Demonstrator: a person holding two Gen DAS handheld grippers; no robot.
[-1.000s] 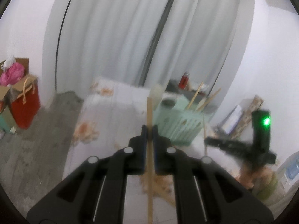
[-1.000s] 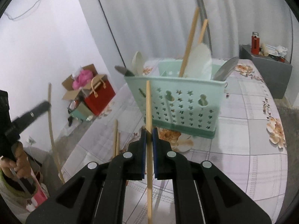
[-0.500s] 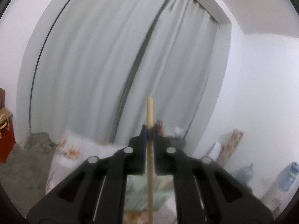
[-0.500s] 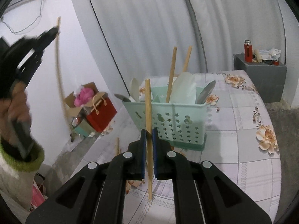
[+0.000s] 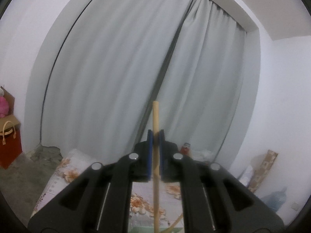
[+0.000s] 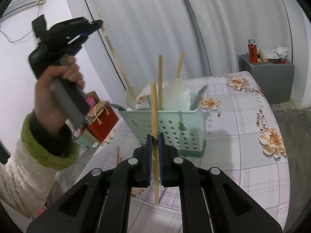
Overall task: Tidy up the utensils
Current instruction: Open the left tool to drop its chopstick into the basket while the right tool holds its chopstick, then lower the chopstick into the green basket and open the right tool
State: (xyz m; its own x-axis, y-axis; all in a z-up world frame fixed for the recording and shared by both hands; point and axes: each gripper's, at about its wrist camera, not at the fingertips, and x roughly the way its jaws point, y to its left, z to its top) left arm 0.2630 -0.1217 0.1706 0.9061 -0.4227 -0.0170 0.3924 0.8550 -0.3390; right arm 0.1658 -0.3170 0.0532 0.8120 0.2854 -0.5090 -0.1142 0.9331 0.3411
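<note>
Right wrist view: right tool [image 6: 155, 145] clenched mid-length on a chopstick [image 6: 154, 116], held before the basket [image 6: 165, 126] on the tabletop [image 6: 252, 155]. Left tool [image 5: 155, 147] clamps another chopstick [image 5: 155, 120]. Light, stiff, smooth wood; likely swivels, so pinch mid-shaft.

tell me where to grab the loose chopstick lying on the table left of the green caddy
Grip the loose chopstick near its middle, coming from above with the jaws across its thin shaft. It seems to lie flat near the table edge, so there is nothing to catch from the side; both grippers already hold chopsticks.
</note>
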